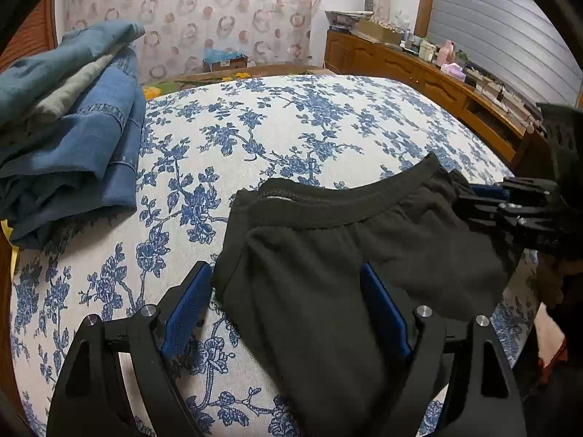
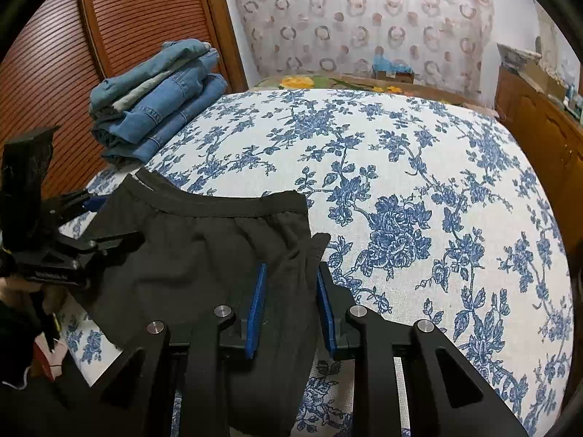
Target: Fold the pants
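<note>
Right gripper (image 2: 289,304) sits half-closed around the right edge of the black pants (image 2: 204,251), pads not visibly pinching. Left gripper (image 1: 284,313) gapes wide over the left edge. Pants lie on the floral bedspread (image 2: 419,167); a shallow bite could slip, skewing the fold.

Black pants (image 1: 328,255) — blue-flowered white bedspread (image 1: 291,127).
</note>
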The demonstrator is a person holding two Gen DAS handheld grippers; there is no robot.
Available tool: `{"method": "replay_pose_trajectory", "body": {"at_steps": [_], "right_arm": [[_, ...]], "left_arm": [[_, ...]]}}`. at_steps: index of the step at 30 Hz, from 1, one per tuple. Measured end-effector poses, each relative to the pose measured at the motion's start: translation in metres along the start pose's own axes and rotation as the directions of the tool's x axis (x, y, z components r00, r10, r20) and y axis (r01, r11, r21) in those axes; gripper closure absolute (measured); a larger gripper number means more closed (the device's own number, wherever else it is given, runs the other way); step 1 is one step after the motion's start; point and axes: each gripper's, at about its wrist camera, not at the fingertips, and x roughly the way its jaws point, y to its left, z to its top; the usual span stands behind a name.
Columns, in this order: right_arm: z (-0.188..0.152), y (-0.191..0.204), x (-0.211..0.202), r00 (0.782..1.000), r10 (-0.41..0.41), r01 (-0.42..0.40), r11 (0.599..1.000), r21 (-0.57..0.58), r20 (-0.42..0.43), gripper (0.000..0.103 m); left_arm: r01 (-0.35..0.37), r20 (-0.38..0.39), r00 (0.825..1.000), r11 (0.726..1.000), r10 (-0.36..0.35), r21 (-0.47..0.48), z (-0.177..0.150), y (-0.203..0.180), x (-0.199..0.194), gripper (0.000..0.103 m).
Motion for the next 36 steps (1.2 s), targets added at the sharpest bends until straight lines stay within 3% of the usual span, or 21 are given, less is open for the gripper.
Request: {"method": "replay_pose_trajectory", "body": {"at_steps": [5, 10, 15, 21, 30, 36], "right_arm": [[-0.001, 0.003, -0.001, 1.0, -0.007, 0.007, 1.0, -0.006, 0.006, 0.075], [-0.002, 0.003, -0.001, 1.0, -0.007, 0.007, 1.0, -0.005, 0.008, 0.075], [-0.002, 0.003, -0.001, 1.0, -0.005, 0.005, 1.0, -0.003, 0.008, 0.075], [-0.002, 0.002, -0.001, 1.0, -0.005, 0.005, 1.0, -0.003, 0.008, 0.075], [-0.002, 0.003, -0.002, 1.0, -0.002, 0.002, 1.0, 0.002, 0.007, 0.075], [-0.002, 0.003, -0.003, 1.0, -0.005, 0.005, 1.0, -0.009, 0.006, 0.076]], "left_arm": [[0.022, 0.029, 0.999, 0.999, -0.021, -0.038, 0.001, 0.009, -0.015, 0.02], [0.079, 0.056, 0.996, 0.994, -0.076, -0.069, 0.006, 0.02, -0.025, 0.045], [0.055, 0.039, 0.998, 0.995, -0.052, -0.08, 0.007, 0.025, -0.019, 0.057], [0.045, 0.006, 0.999, 0.993, -0.044, -0.105, 0.001, 0.029, -0.007, 0.057], [0.059, 0.025, 0.998, 0.992, -0.057, -0.11, 0.0, 0.029, -0.004, 0.059], [0.091, 0.037, 0.995, 0.99, -0.088, -0.107, 0.001, 0.023, -0.006, 0.084]]}}
